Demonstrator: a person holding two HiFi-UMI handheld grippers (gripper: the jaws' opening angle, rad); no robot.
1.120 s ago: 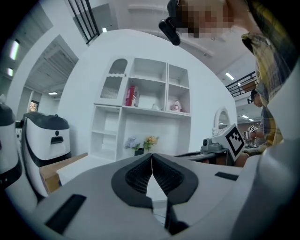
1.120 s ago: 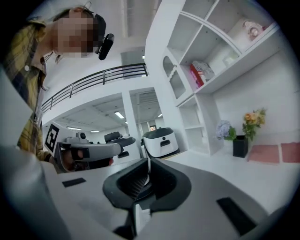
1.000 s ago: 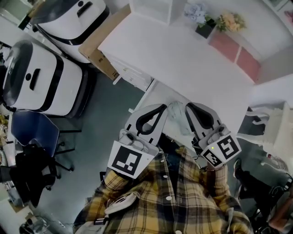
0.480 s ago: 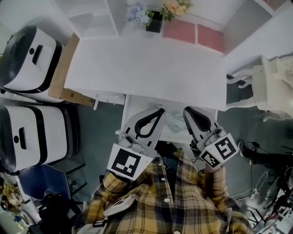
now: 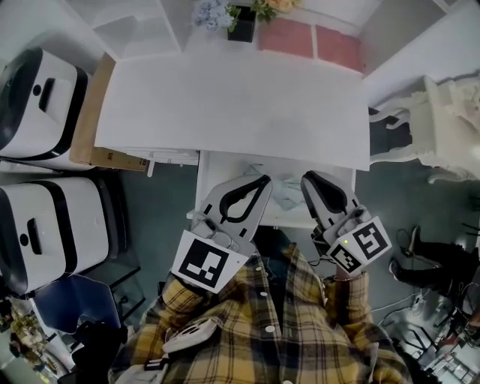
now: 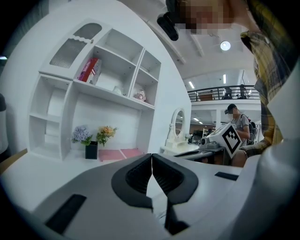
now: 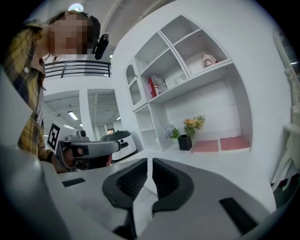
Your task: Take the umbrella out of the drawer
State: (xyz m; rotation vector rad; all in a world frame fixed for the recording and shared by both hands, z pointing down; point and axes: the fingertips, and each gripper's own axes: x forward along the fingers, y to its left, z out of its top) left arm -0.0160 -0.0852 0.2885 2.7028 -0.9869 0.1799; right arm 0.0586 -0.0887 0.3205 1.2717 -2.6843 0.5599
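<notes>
Both grippers sit low in front of the person's plaid shirt (image 5: 277, 330), side by side, pointing toward the white desk (image 5: 232, 105).

Left gripper (image 5: 261, 181): fingers pressed together, nothing between them. Its own view shows the dark pads meeting tip to tip, with only the desk top beyond.

Right gripper (image 5: 308, 178): same, jaws closed to a hairline with nothing in them.

The drawer (image 5: 214, 169) under the desk's near edge is pulled open. Both gripper noses hang over it, left one above its left half, right one above its right half.

The umbrella (image 5: 283, 191) appears to be the pale crumpled bundle lying in the drawer, in the gap between the two grippers. Neither gripper touches it. I can't make out more detail of it than that.

On the far edge of the desk there's a black pot with flowers (image 5: 241, 22), with two pink pads (image 5: 311, 41) just right of it and a white shelf unit (image 6: 93, 93) behind. A cardboard box (image 5: 90, 112) leans against the desk's left side. Two white-and-black machines (image 5: 45, 90) stand on the floor further left.
</notes>
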